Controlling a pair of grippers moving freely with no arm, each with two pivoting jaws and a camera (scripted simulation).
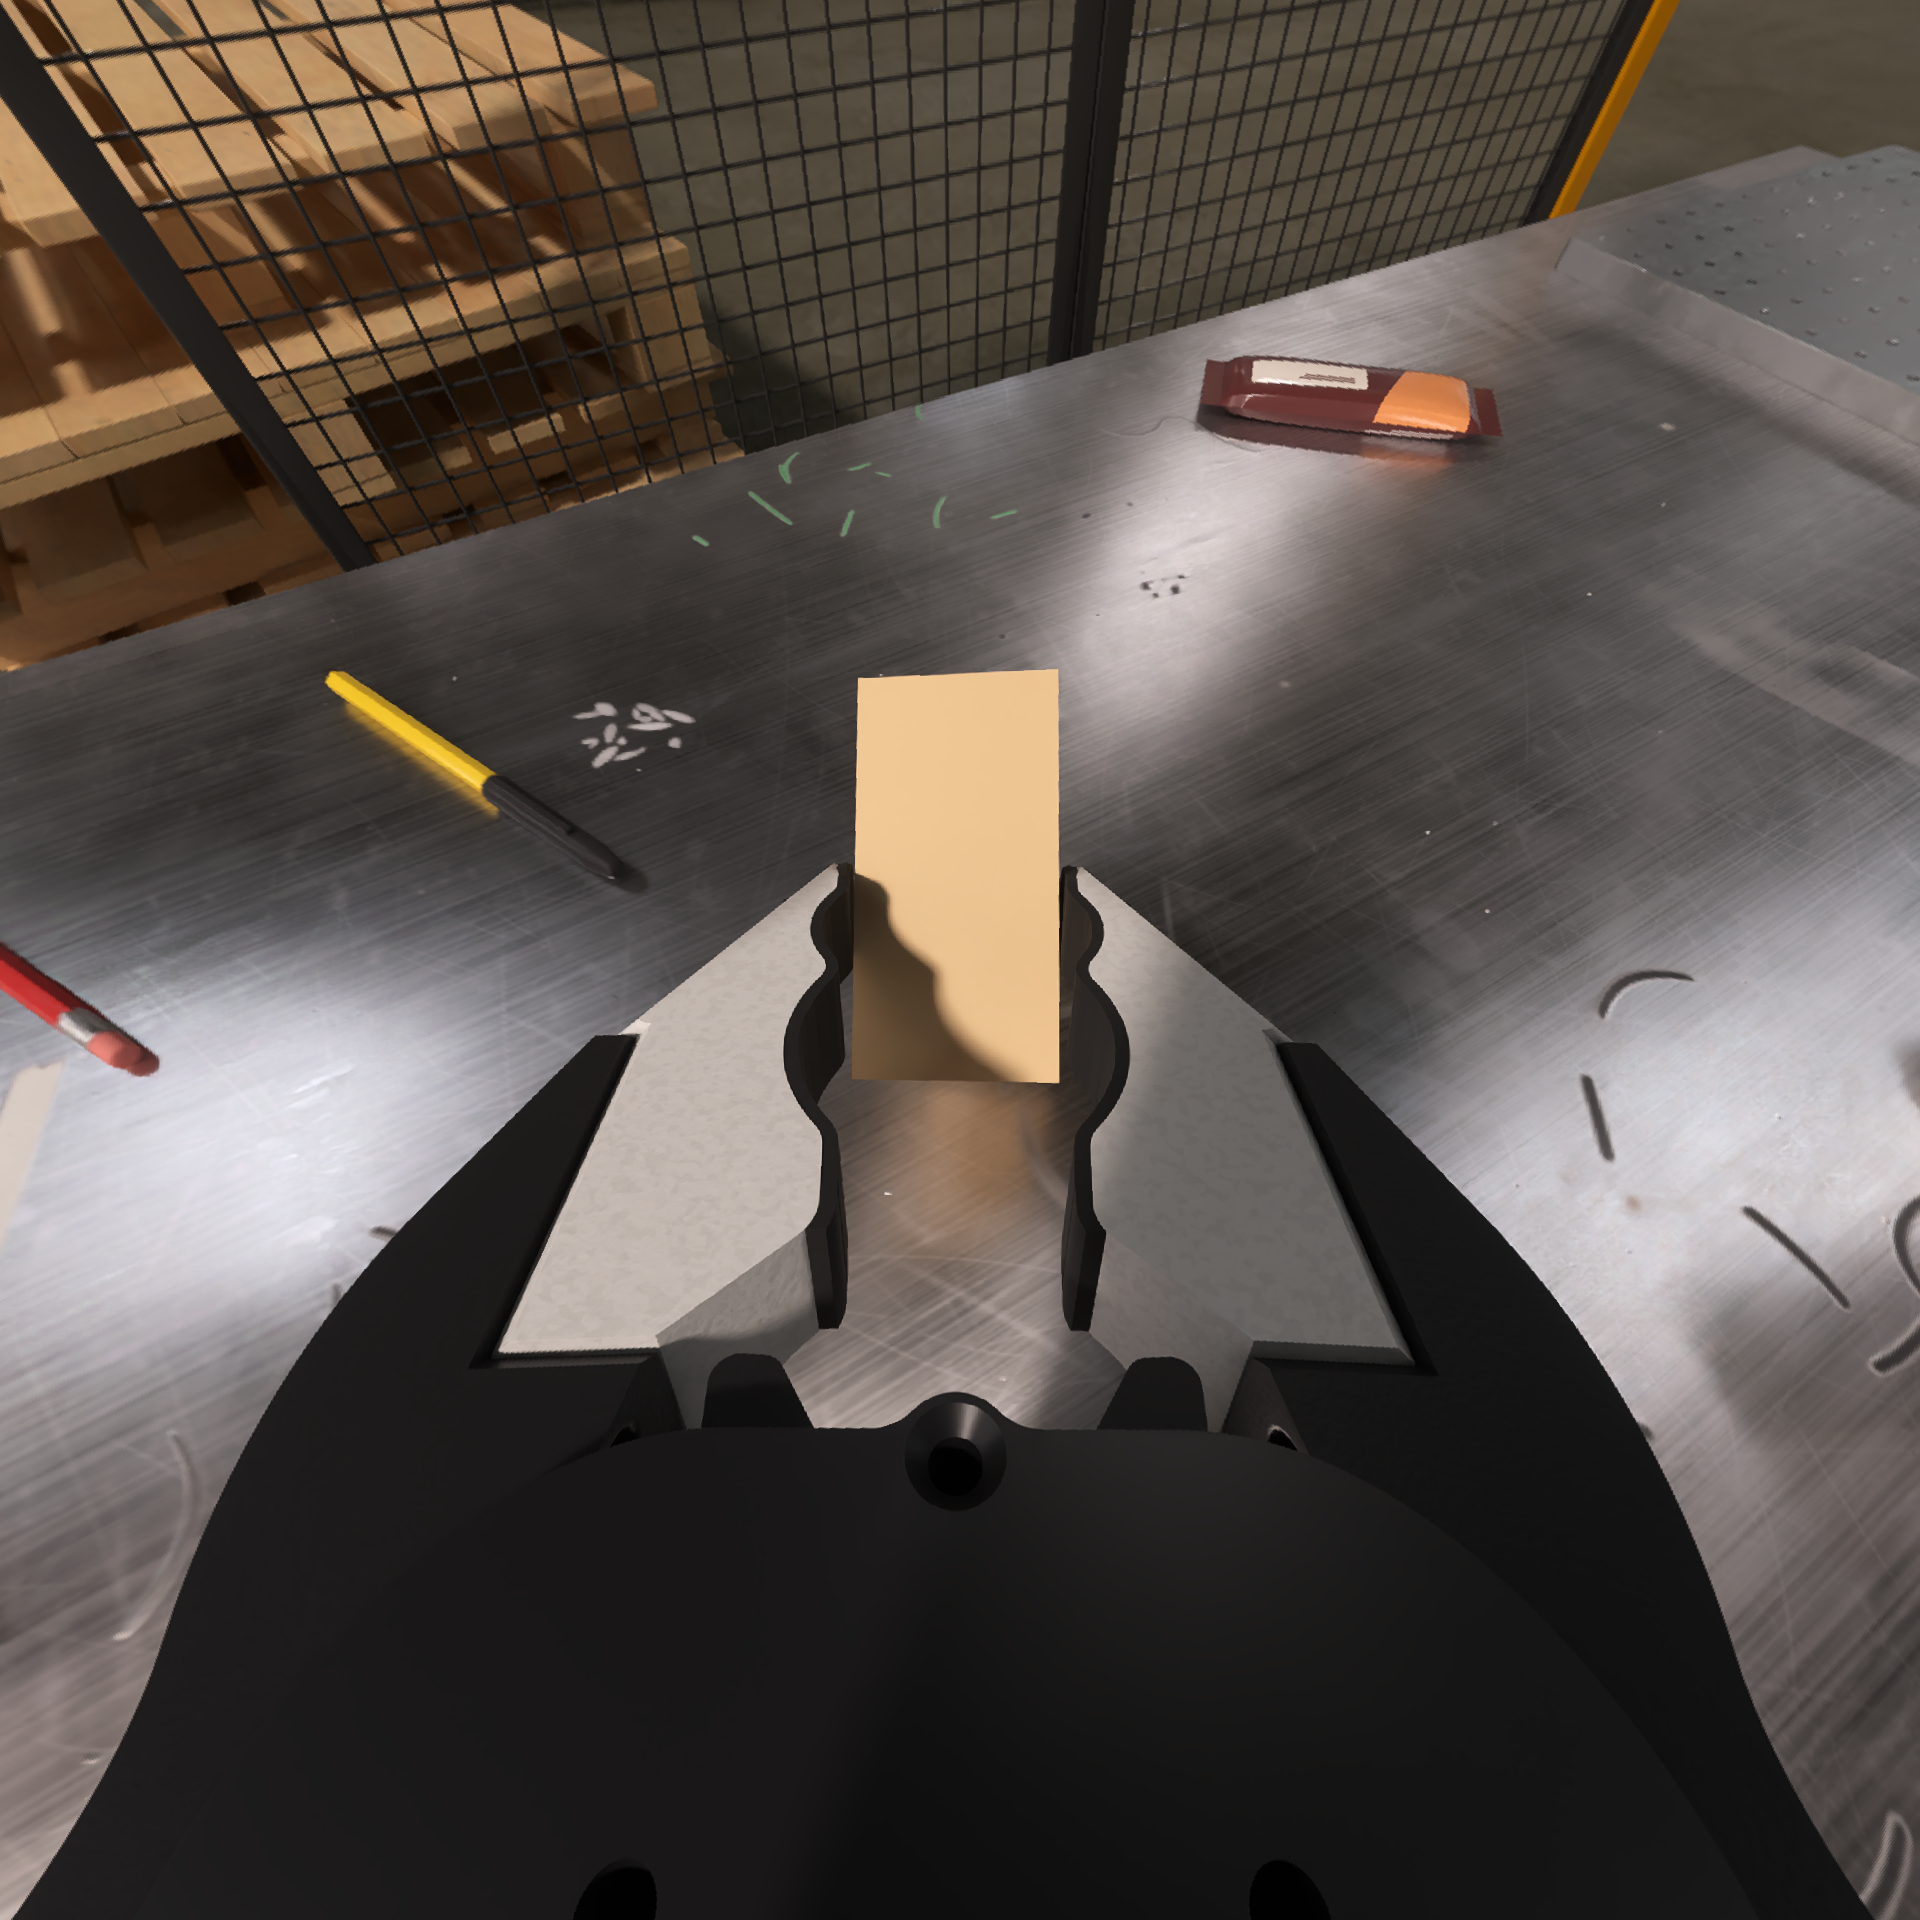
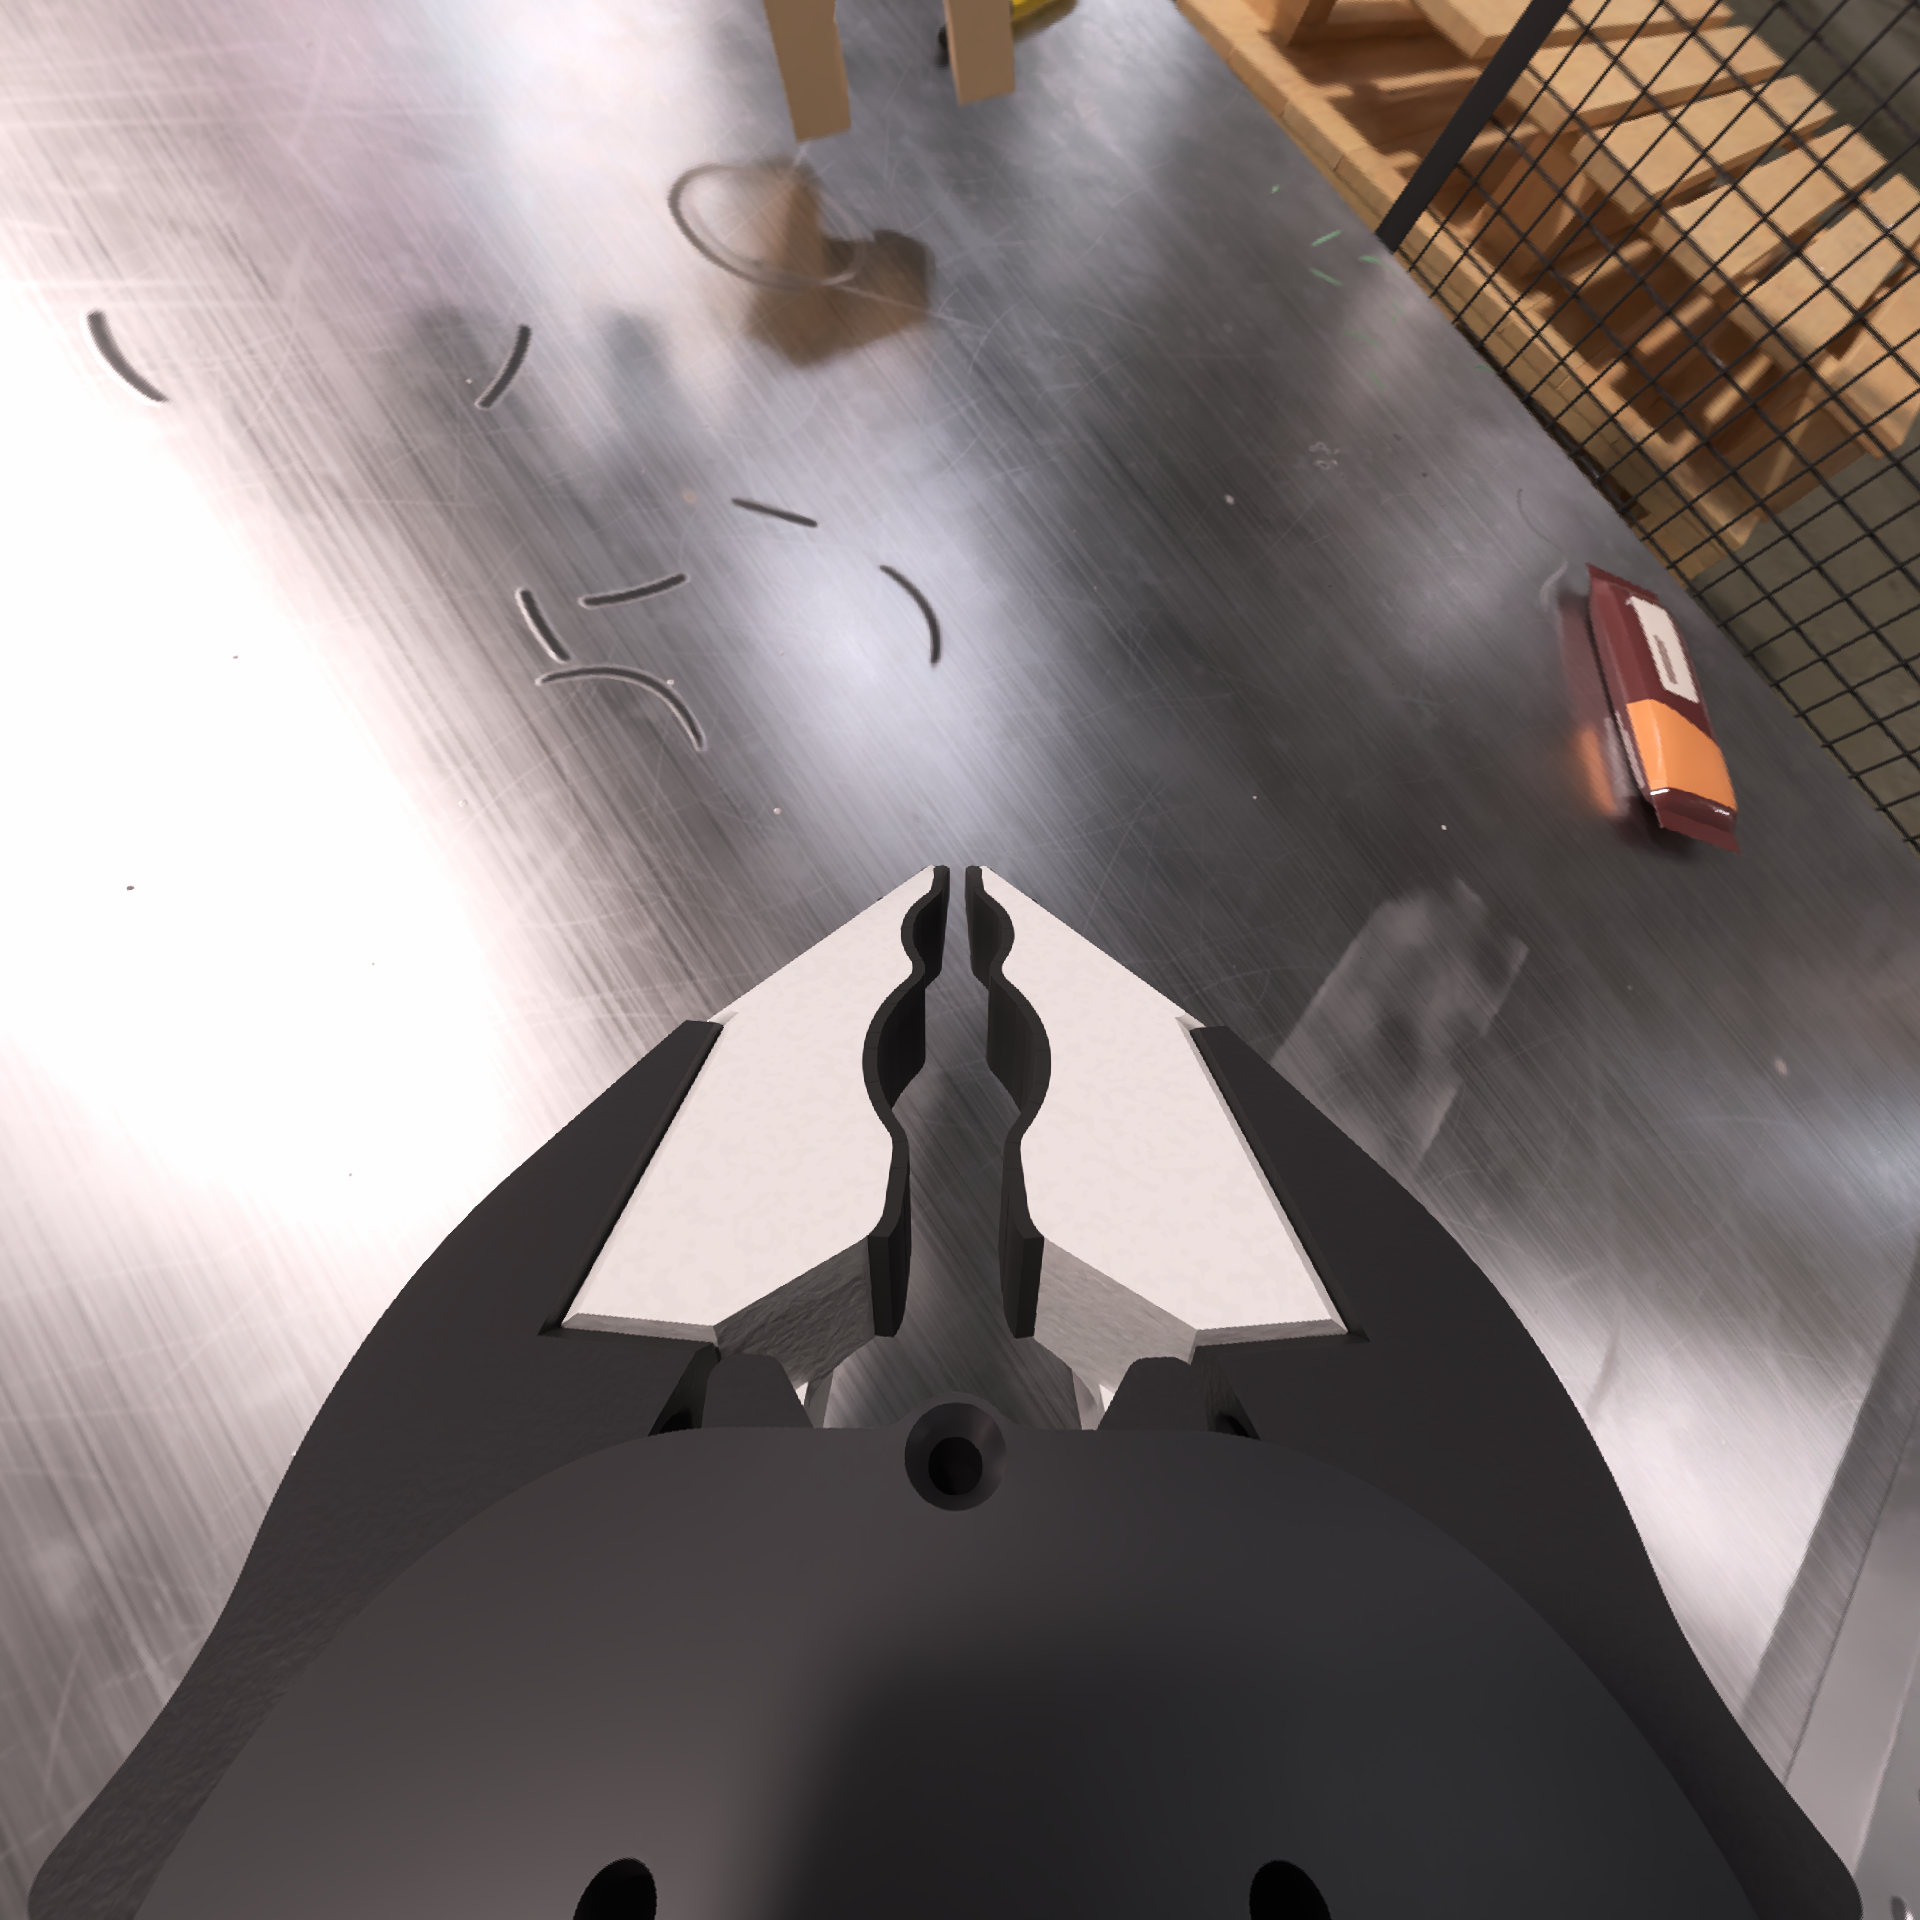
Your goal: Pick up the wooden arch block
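Observation:
The wooden arch block (image 1: 956,790) is a tan block, seen from above as a plain rectangle in the left wrist view. My left gripper (image 1: 956,883) is shut on it, one finger on each long side. In the right wrist view the block's two legs (image 2: 821,73) hang at the top edge, clear of the metal table (image 2: 1143,520), with their shadow below. My right gripper (image 2: 956,878) is shut and empty, low over the table and well short of the block.
A brown and orange snack bar (image 1: 1351,400) lies at the back right, also in the right wrist view (image 2: 1652,717). A yellow marker (image 1: 468,774) and a red pencil (image 1: 78,1023) lie left. A mesh fence (image 1: 831,208) with wooden pallets (image 1: 260,312) behind borders the table.

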